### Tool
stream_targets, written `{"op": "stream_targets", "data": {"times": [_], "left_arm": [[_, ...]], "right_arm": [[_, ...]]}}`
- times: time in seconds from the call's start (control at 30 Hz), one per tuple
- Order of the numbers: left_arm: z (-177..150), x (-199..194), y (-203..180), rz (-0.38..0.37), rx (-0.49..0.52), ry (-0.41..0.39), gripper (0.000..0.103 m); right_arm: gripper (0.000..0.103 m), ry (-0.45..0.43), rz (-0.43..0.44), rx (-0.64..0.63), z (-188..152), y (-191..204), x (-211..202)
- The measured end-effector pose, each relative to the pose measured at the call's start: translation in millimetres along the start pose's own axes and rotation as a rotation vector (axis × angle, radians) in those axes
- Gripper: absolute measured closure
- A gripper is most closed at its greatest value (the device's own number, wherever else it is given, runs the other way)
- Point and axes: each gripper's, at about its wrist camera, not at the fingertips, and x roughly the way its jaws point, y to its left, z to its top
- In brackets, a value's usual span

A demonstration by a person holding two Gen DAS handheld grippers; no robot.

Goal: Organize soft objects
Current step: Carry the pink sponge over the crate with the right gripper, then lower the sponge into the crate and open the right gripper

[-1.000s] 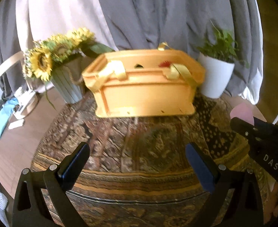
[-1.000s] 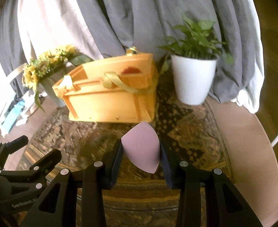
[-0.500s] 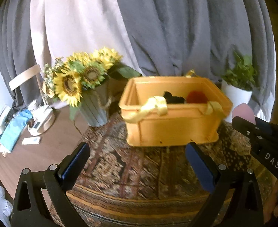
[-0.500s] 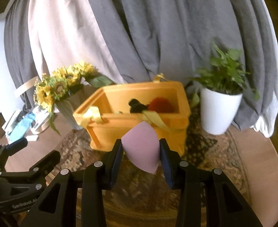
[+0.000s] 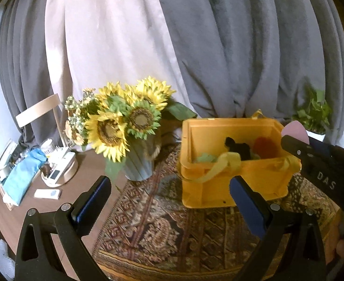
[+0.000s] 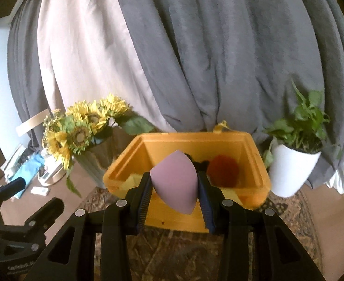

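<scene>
Both grippers are mine: right gripper pinches a pink sponge at centre frame before the yellow bin; left gripper gapes wide, holding nothing.

Yellow bin holds a red ball, something black, perhaps fabric; pink sponge; brown-patterned rug.

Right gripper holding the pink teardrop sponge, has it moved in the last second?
Yes. The right gripper has risen, closing on the orange plastic bin; the pink teardrop sponge now overlaps its opening.
</scene>
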Motion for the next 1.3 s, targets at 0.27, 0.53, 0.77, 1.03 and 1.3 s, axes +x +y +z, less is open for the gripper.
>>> {"op": "stream_targets", "data": {"times": [0.27,0.53,0.77,1.03,1.3], "left_arm": [[7.9,25.7,17.4,0.035,-0.028,0.015,0.000],[9.4,55.7,22.9,0.072,-0.047,0.055,0.000],[13.7,73.0,21.8,0.100,-0.044,0.063,0.000],[14.8,71.3,22.0,0.100,-0.044,0.057,0.000],[12.6,41.2,28.1,0.081,-0.050,0.009,0.000]], "right_arm": [[0.063,0.004,0.011,-0.036,18.9,15.7,37.5],[0.063,0.046,0.031,-0.063,27.7,22.2,80.7],[0.062,0.080,0.037,-0.061,30.0,21.1,110.4],[0.058,0.089,0.018,-0.062,30.9,18.8,115.7],[0.055,0.062,-0.018,-0.053,26.6,24.3,76.7]]}}
